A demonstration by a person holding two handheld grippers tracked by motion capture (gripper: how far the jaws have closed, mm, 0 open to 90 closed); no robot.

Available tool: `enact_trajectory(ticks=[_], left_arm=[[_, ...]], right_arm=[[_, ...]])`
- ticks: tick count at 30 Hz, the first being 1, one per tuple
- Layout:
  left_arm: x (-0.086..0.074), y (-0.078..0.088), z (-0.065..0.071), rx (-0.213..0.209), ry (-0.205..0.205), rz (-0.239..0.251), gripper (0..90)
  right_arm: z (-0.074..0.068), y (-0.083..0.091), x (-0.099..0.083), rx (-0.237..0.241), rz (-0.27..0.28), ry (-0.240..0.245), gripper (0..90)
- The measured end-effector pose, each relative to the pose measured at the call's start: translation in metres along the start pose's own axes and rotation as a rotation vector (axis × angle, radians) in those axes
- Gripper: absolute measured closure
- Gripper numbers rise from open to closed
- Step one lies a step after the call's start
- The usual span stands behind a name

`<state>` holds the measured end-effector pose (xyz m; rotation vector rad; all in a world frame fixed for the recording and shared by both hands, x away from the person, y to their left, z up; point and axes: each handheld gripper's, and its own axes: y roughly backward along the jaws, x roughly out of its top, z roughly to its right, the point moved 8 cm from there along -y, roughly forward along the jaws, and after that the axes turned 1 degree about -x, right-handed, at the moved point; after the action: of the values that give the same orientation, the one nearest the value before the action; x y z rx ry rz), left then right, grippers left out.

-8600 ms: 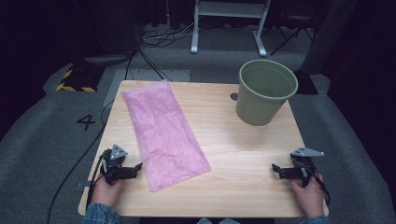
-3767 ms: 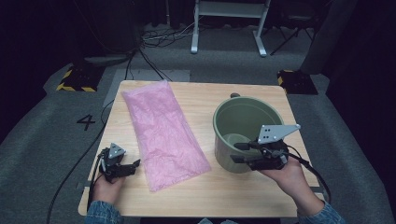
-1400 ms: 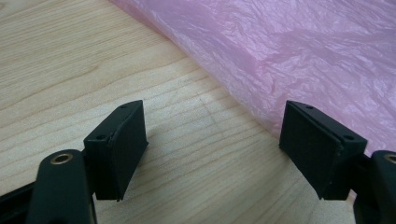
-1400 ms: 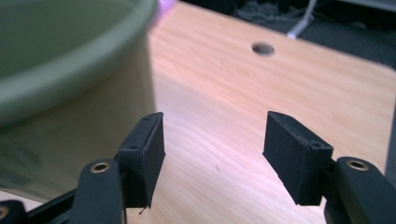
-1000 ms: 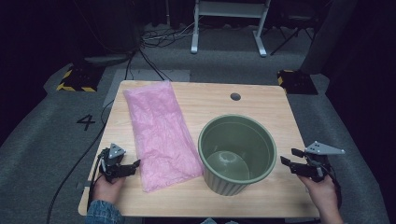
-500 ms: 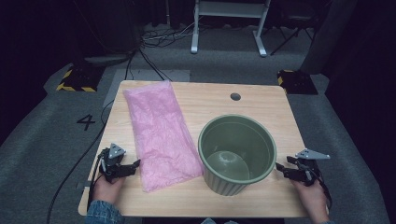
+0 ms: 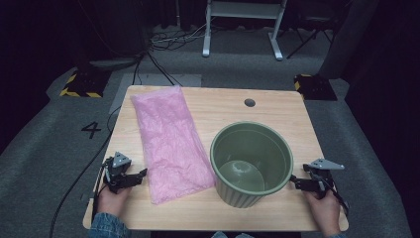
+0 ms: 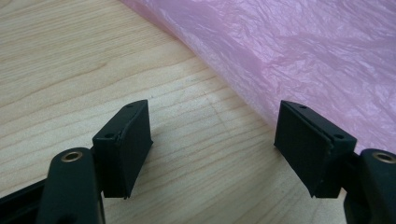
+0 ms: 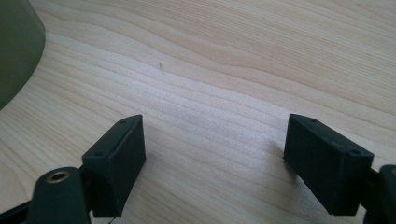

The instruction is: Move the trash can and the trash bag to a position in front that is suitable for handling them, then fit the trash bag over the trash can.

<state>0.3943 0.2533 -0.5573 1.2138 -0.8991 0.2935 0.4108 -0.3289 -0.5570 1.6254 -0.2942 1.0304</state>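
A green ribbed pot (image 7: pixel 251 163) stands upright and empty on the wooden table (image 7: pixel 277 111), right of centre near the front. Flat on the left half lies a pink plastic bag (image 7: pixel 171 141). My left gripper (image 7: pixel 133 177) rests at the front left, open, just beside the bag's near edge (image 8: pixel 303 56). Its jaws have just been closing a little, with bare wood between them (image 8: pixel 212 144). Low at the front right is my right gripper (image 7: pixel 295 182), close to the pot's wall (image 9: pixel 16 51) and apart from it. Its jaws have just been opening, and nothing lies between them (image 9: pixel 212 158).
A round cable hole (image 7: pixel 249 102) sits near the table's far edge. Behind the table stand a white metal frame (image 7: pixel 242 25) and loose cables on the grey floor. Both hands are close to the table's front edge.
My right hand has sunk to the table beside the pot and its jaws stand wider. The pot, the bag and my left hand have stayed put.
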Motion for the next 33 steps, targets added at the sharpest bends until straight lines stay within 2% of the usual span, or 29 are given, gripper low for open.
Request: enact_trajectory(ticks=[5,10,14,16,19,22,24,25,28,29,31,33], left_arm=[[0.007,0.008,0.000,0.006,-0.004,0.023,27.8],[0.026,0.018,0.003,0.007,-0.018,0.066,28.2],[0.042,0.021,0.003,0.001,-0.007,0.075,27.9],[0.049,0.020,0.004,-0.016,0.003,0.071,27.8],[0.055,0.013,0.000,-0.024,0.004,0.041,27.3],[0.060,0.003,-0.008,-0.016,0.036,0.018,27.1],[0.063,-0.003,-0.015,0.058,0.015,-0.012,26.4],[0.065,-0.006,-0.017,0.078,-0.003,-0.031,26.4],[0.072,-0.019,-0.018,0.054,0.001,-0.037,26.0],[0.073,-0.024,-0.020,0.047,0.009,-0.053,26.3],[0.076,-0.034,-0.024,0.055,0.021,-0.086,25.7],[0.078,-0.043,-0.026,0.058,0.027,-0.096,26.2]], right_arm=[[0.000,0.000,0.000,0.007,-0.001,0.004,20.1],[0.000,-0.001,0.000,0.008,-0.002,0.004,20.0],[0.000,-0.001,0.001,0.009,-0.002,0.004,19.8],[0.000,-0.001,0.001,0.009,-0.002,0.004,19.8],[0.000,-0.001,0.001,0.009,-0.002,0.004,19.8],[0.000,-0.001,0.001,0.009,-0.002,0.004,19.8],[0.000,-0.001,0.001,0.009,-0.002,0.004,19.7],[0.000,-0.001,0.000,0.010,-0.003,0.006,19.6],[-0.001,-0.001,0.000,0.015,-0.004,0.008,19.6],[-0.001,-0.001,0.000,0.016,-0.004,0.009,19.6],[-0.001,-0.001,0.000,0.016,-0.004,0.009,19.6],[-0.001,-0.001,0.000,0.016,-0.003,0.008,19.6]])
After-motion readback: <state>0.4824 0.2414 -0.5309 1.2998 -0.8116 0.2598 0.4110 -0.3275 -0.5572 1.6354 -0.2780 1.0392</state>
